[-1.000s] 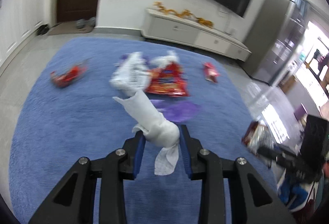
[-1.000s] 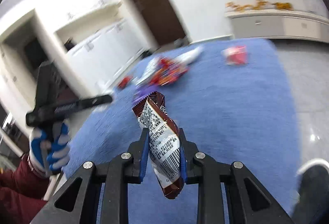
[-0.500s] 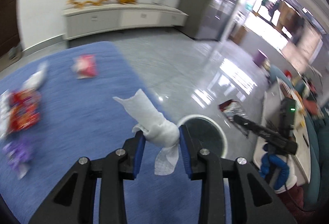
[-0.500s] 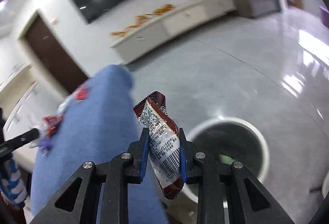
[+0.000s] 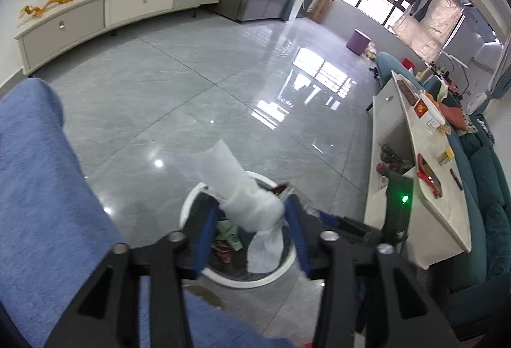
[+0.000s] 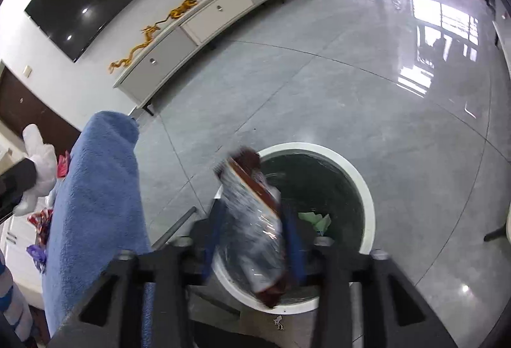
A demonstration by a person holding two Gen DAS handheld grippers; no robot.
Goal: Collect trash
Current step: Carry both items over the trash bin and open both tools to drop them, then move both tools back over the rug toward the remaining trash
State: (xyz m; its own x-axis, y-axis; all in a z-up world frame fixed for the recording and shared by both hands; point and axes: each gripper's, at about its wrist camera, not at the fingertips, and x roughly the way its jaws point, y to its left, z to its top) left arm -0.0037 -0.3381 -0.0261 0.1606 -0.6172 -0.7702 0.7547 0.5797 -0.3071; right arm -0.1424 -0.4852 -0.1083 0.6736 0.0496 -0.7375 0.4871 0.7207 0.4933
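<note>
I have both tools opening over the bin (image 5: 191,207), the left tool (image 5: 252,213) freeing a soft, light tissue (image 5: 246,197), the right tool (image 6: 252,229) a slippery, crinkly wrapper (image 6: 252,220).

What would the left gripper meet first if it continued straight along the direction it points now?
Probably the white-rimmed trash bin below the left gripper. Its jaws are opening around the white tissue wad, with nothing else between; depth is unclear.

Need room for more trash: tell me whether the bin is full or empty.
Neither: the bin holds a few scraps low down, its dark inner wall mostly bare.
</note>
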